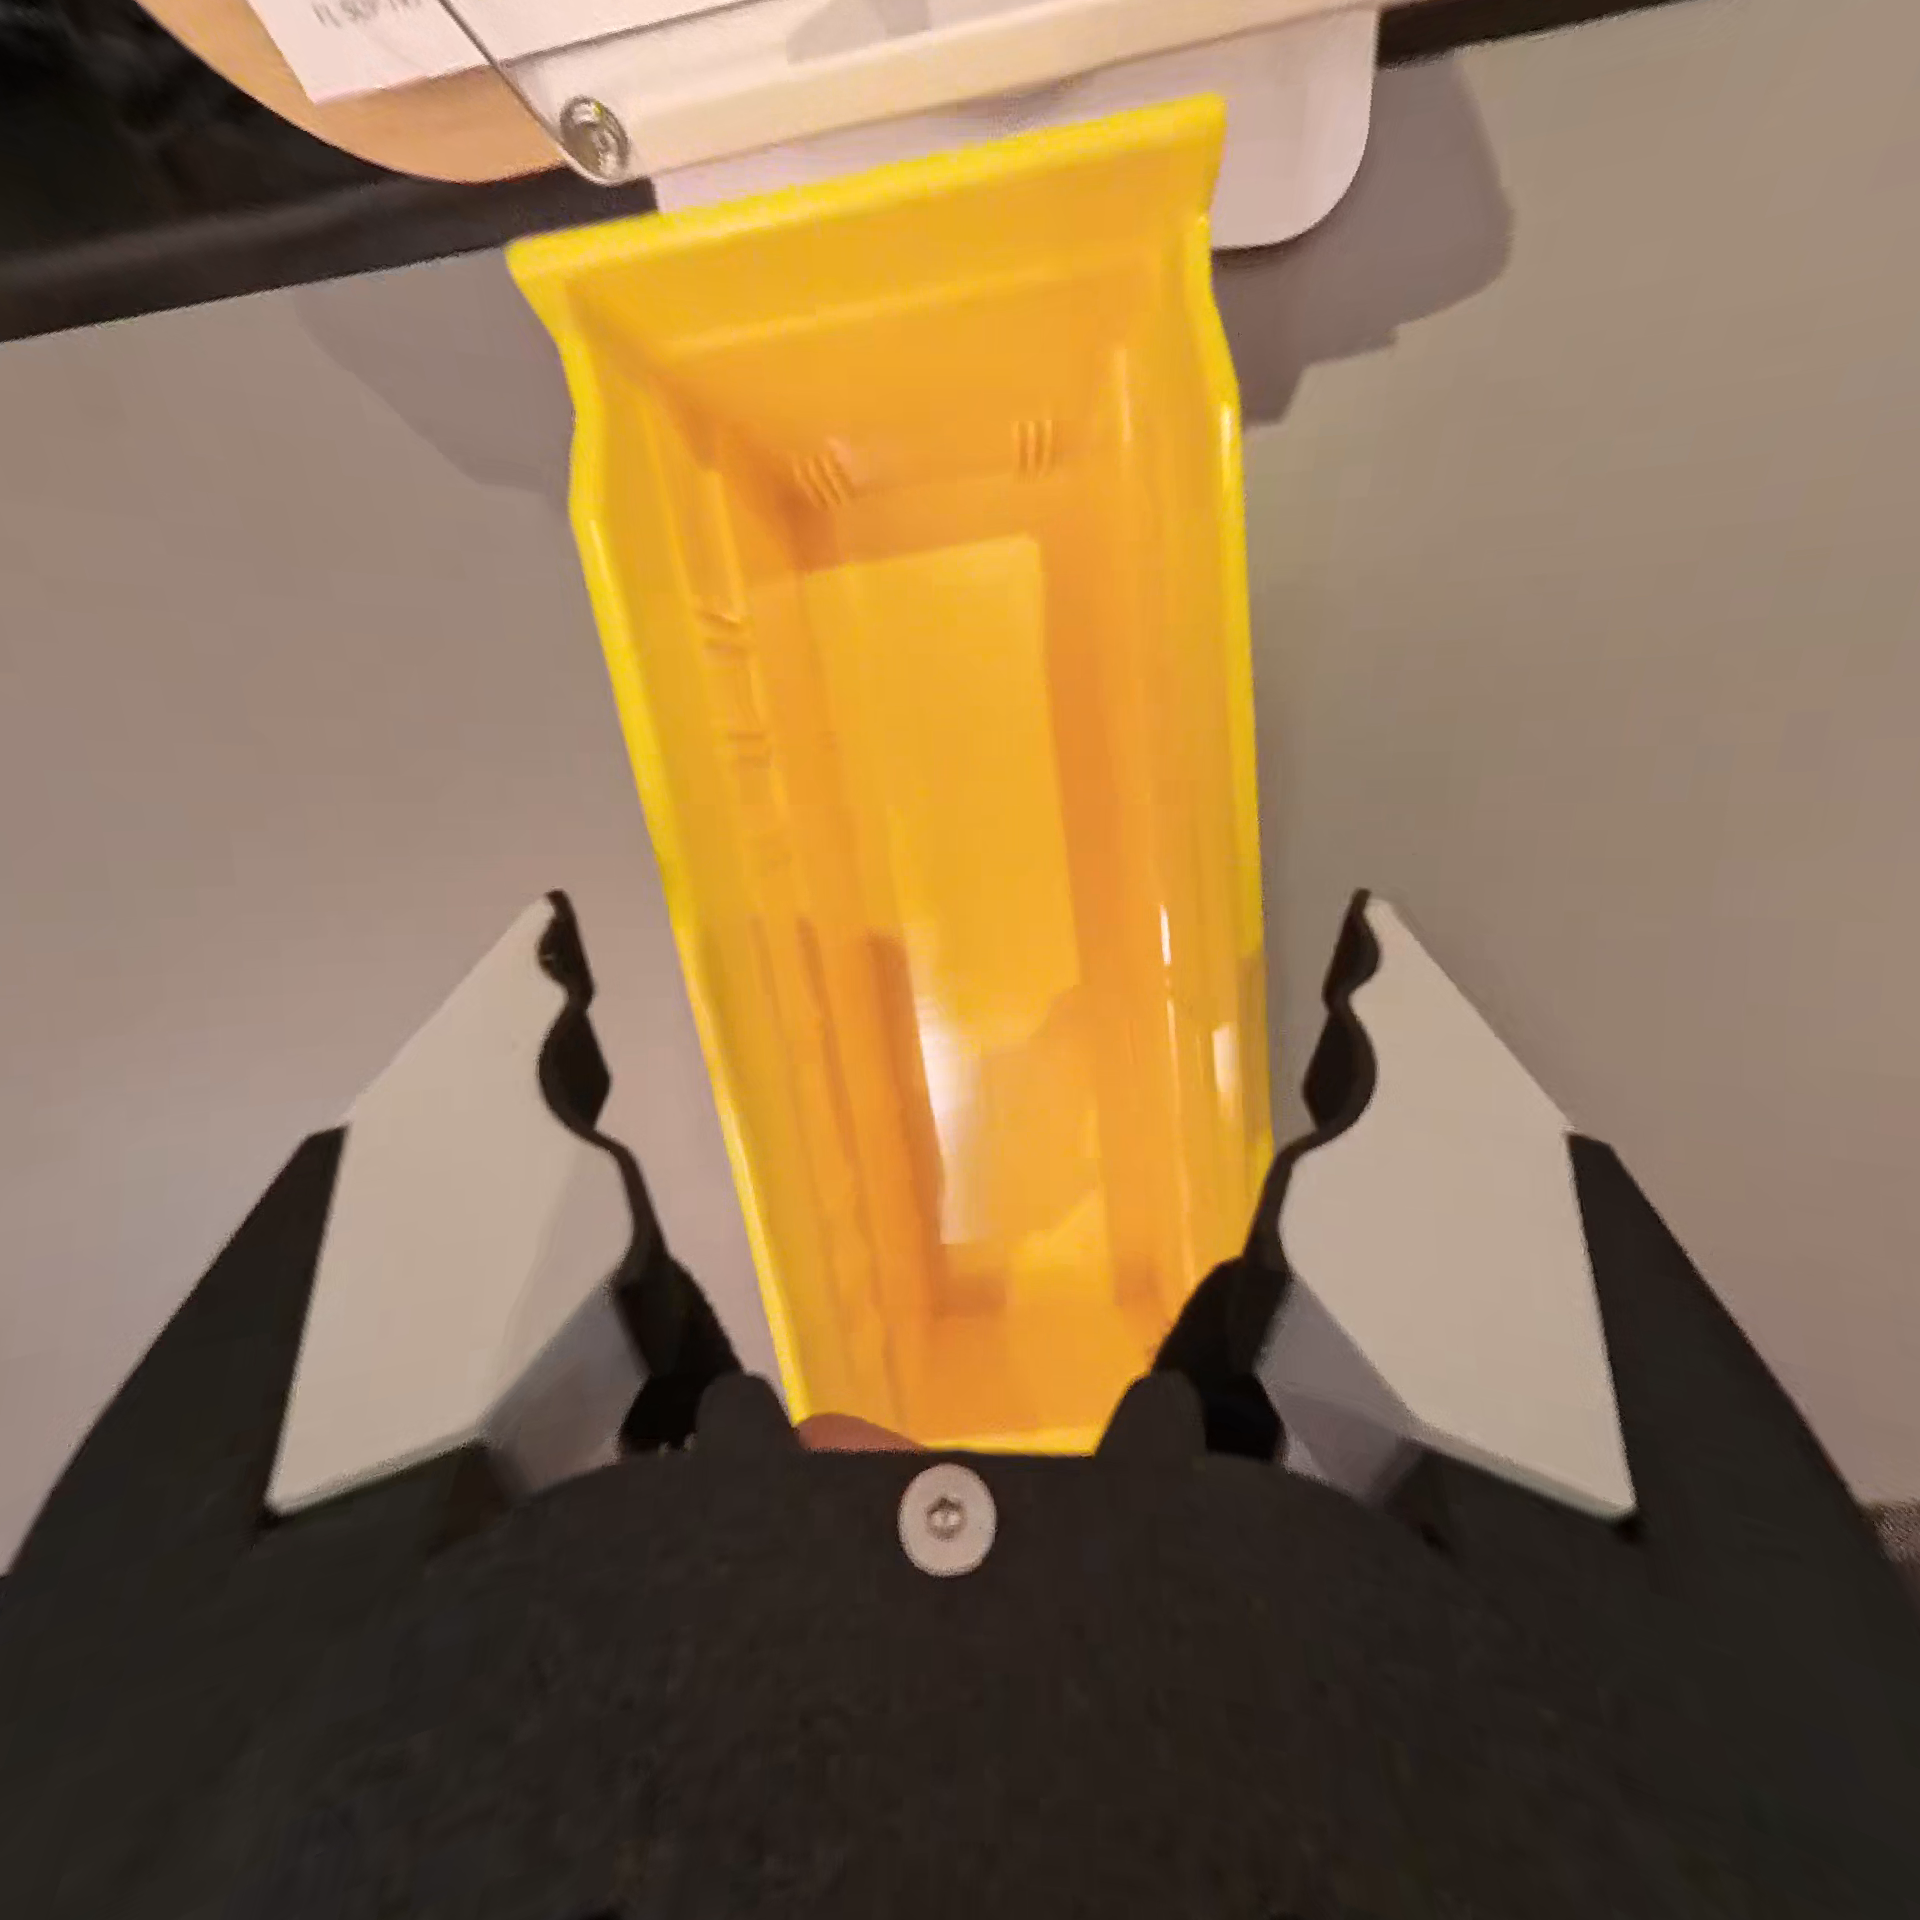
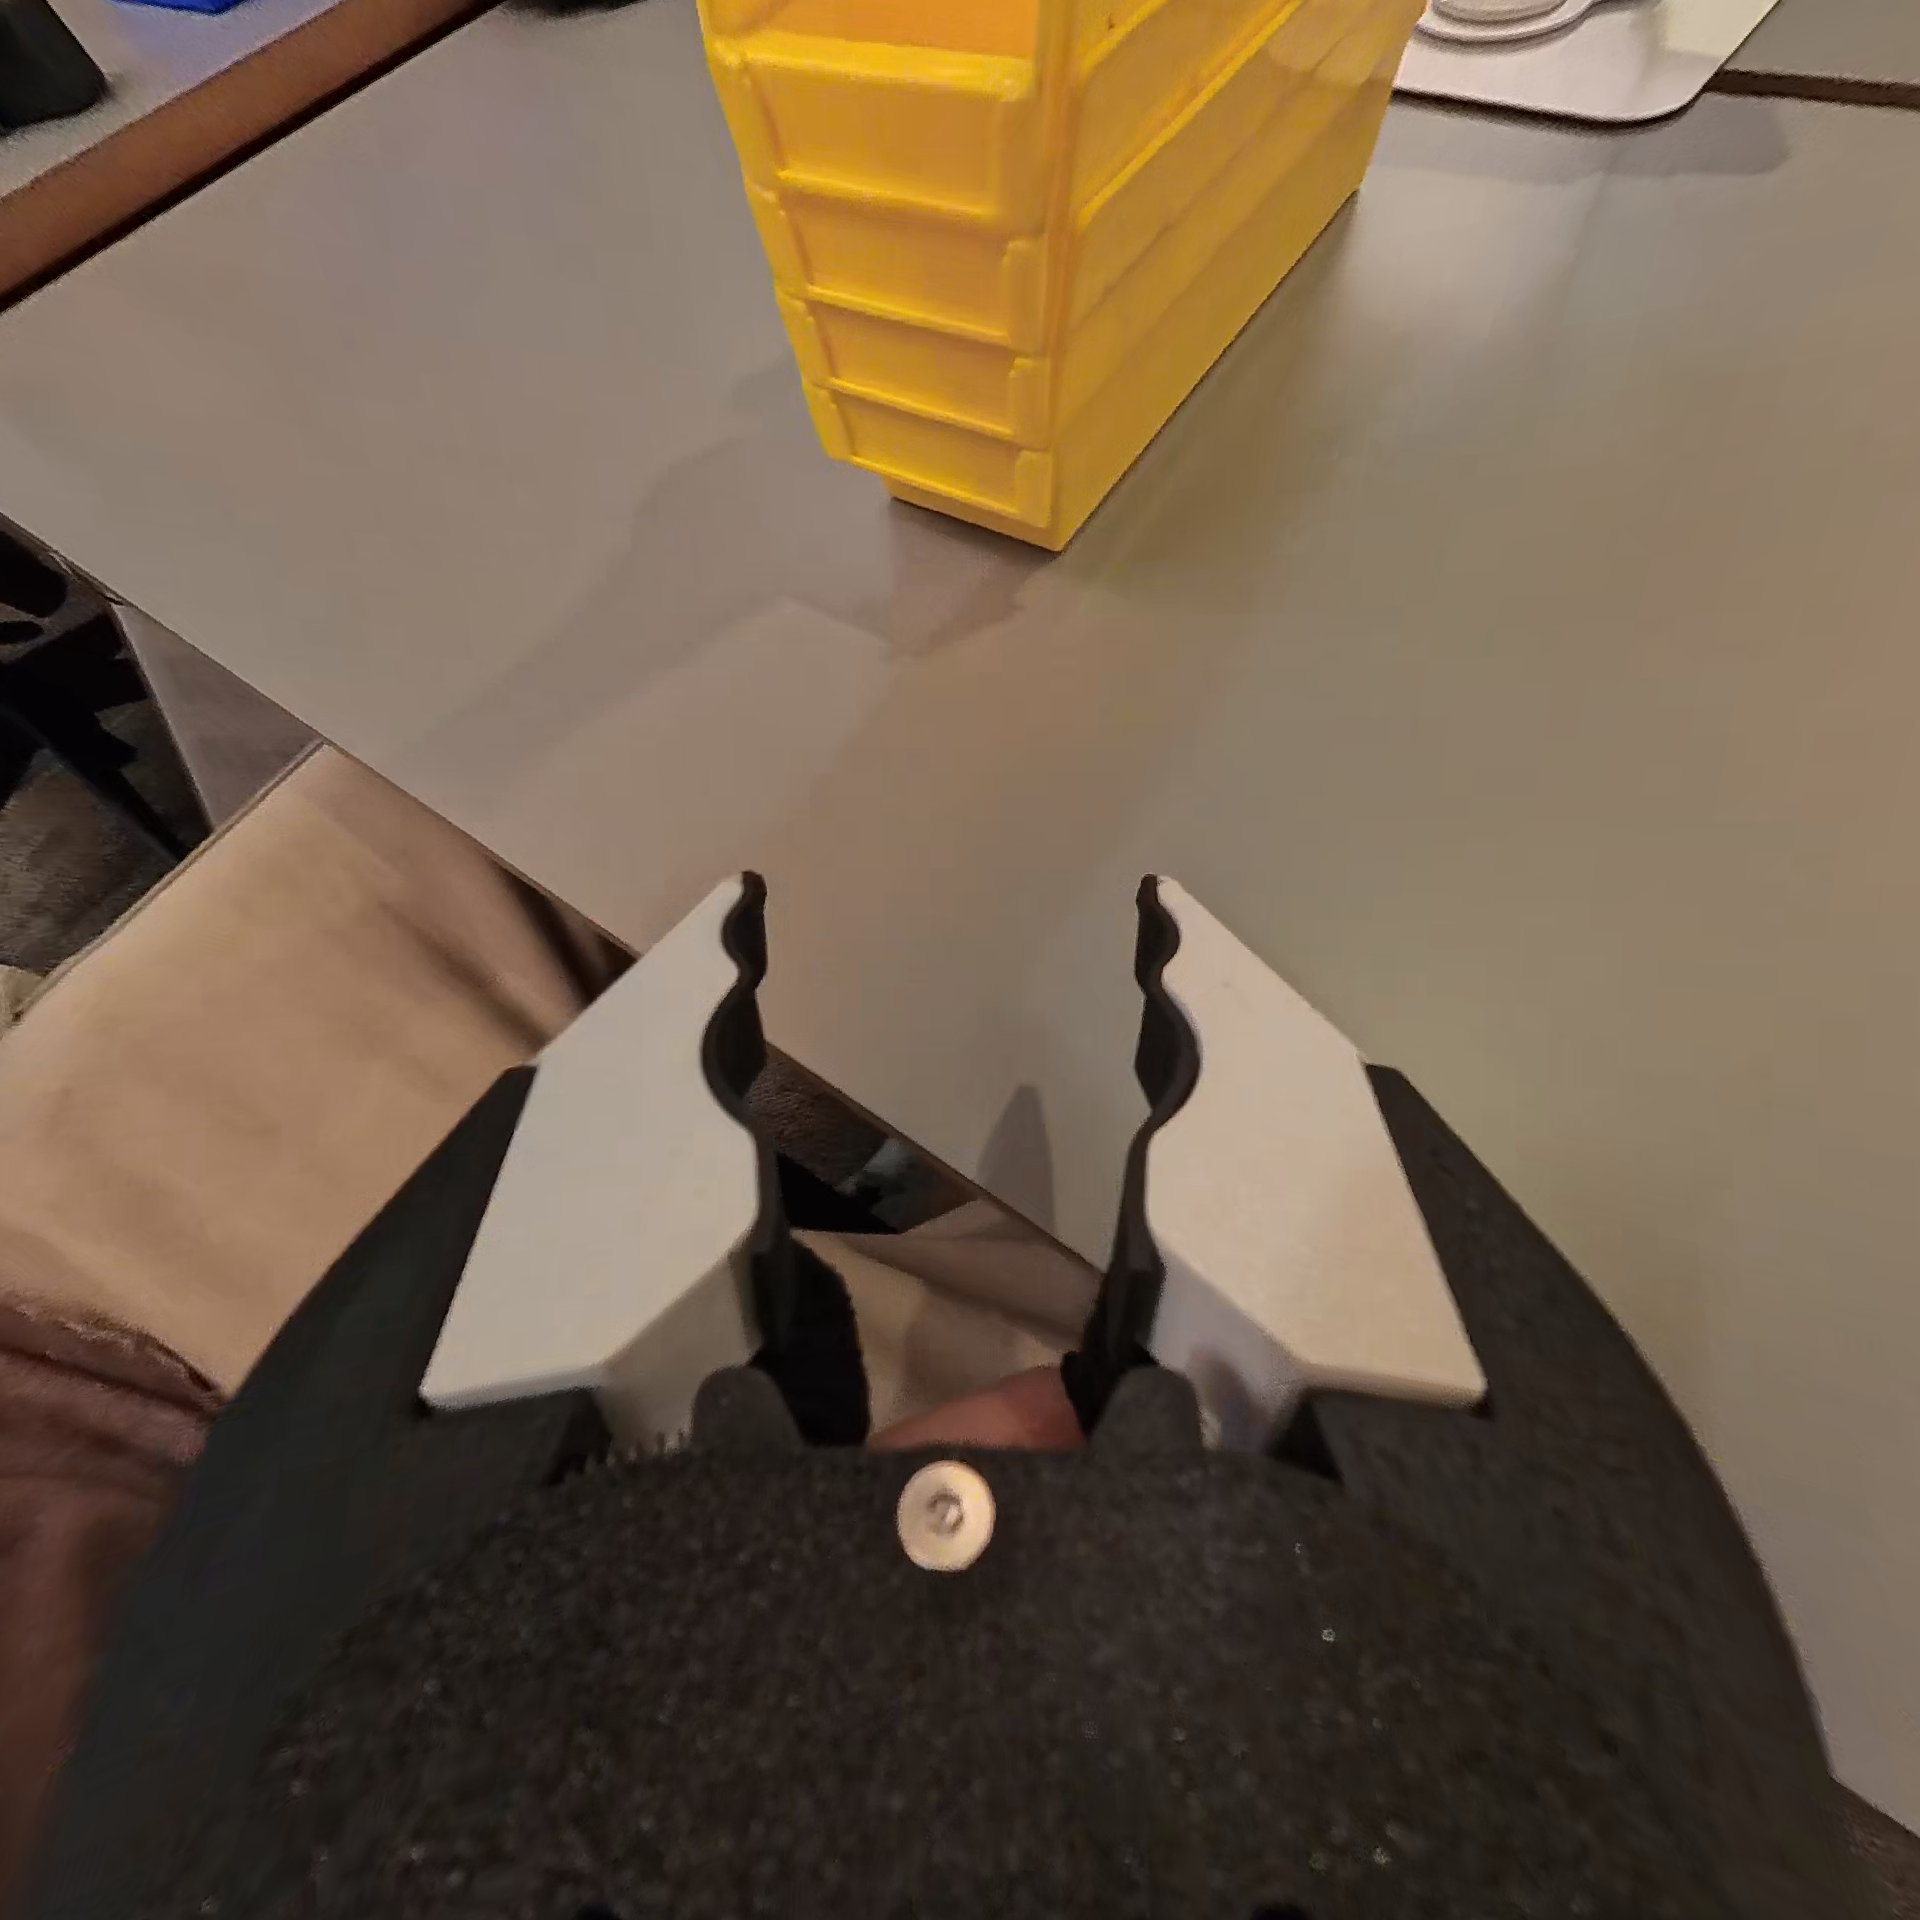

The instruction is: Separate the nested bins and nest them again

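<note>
In the right wrist view, a stack of several nested yellow bins point(image 2: 1039, 260) stands on the grey table point(image 2: 1351, 727); its top is cut off by the frame. My right gripper point(image 2: 951, 883) is open and empty, low over the table's near edge and well short of the stack. In the left wrist view I look down into the open top of a yellow bin point(image 1: 935, 623). My left gripper point(image 1: 958, 904) is open wide, with one finger on each side of the bin's near end. The right finger's base lies against the bin's rim.
A white tray-like object point(image 1: 987, 104) and a tan board with paper point(image 1: 416, 135) lie beyond the bin, at the table's far edge. A white mat point(image 2: 1558, 62) lies behind the stack. A person's beige-clad legs point(image 2: 260, 987) are below the near table edge.
</note>
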Motion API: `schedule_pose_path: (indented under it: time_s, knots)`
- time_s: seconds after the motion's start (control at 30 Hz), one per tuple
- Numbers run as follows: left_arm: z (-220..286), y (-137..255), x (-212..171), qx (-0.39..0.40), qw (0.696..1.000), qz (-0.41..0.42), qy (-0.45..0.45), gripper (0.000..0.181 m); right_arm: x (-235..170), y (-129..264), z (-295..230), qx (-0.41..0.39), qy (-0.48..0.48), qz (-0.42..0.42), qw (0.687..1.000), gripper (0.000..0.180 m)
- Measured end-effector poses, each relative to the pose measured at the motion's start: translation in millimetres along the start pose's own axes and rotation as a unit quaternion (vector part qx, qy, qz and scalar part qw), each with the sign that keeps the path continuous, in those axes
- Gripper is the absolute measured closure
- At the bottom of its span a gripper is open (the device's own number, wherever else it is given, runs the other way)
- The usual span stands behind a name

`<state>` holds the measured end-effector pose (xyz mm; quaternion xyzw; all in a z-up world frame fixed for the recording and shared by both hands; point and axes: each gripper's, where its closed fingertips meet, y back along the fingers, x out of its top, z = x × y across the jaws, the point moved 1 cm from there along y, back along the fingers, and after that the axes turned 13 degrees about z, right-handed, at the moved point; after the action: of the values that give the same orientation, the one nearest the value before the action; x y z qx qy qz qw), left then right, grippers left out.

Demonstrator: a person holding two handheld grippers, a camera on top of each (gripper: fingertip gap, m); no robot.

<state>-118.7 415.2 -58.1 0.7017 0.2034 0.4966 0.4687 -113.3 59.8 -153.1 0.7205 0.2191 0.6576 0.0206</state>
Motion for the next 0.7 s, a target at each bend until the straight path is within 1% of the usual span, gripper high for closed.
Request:
schedule_pose_path:
  time_s: [0.03, 0.07, 0.1, 0.17, 0.23, 0.37, 0.53, 0.7]
  knots:
    - [-4.5, -2.6, 2.3, 0.019, 1.0, 0.002, -0.002, 0.048, 0.1, 0.6, 2.8, -0.006, 0.01, -0.001, 1.0, 0.108]
    - [-8.7, -6.2, 3.0, 0.035, 0.999, 0.0, -0.006, 0.048, 0.1, 0.9, 5.0, -0.01, 0.017, -0.001, 1.0, 0.108]
    - [-7.8, -10.4, 1.0, 0.034, 0.999, -0.006, -0.003, 0.046, -0.1, 0.9, 6.6, -0.012, 0.021, -0.002, 1.0, 0.108]
    - [0.5, -16.1, -1.8, 0.009, 1.0, -0.02, 0.015, 0.061, -0.9, 0.7, 7.5, -0.011, 0.017, -0.006, 1.0, 0.108]
    - [0.7, -13.9, -1.5, 0.013, 0.999, -0.038, 0.008, 0.073, -0.5, 0.3, 7.2, -0.008, 0.01, -0.005, 1.0, 0.108]
    - [1.2, -7.0, -6.5, 0.019, 0.996, -0.083, -0.008, 0.085, -3.6, -2.8, 6.2, -0.005, 0.008, -0.014, 1.0, 0.109]
    - [3.4, -1.7, -7.3, 0.027, 0.995, -0.097, -0.016, 0.094, -7.6, -3.9, 3.5, -0.005, 0.021, -0.024, 0.999, 0.109]
    - [4.5, 11.2, -5.2, 0.032, 0.994, -0.101, -0.024, 0.093, -9.8, -4.4, 2.0, -0.002, 0.022, -0.029, 0.999, 0.109]
